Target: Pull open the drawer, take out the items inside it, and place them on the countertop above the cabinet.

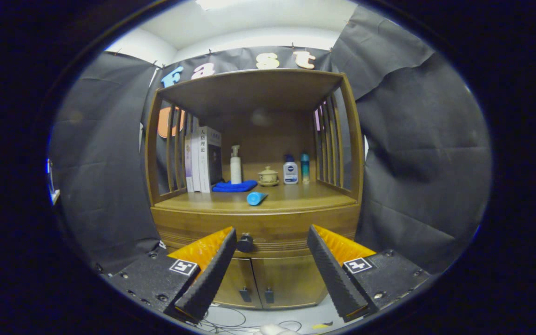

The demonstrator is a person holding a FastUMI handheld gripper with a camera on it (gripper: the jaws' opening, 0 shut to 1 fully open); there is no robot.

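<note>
Two fingers of the hand-held gripper (271, 242) sit wide apart holding nothing, lined up on the shut drawer (256, 232) so its knob (245, 243) is at 9 o'clock between them; a blue tube (256, 198) lies on the counter (296, 197) at 12, so opening or just closed, can't tell

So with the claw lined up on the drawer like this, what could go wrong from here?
The claw is open, and the drawer knob sits close to one finger rather than centred, so closing may clip or miss it. The blue cylinder lies on its side near the countertop front edge; a jolt from pulling might roll it off.
</note>
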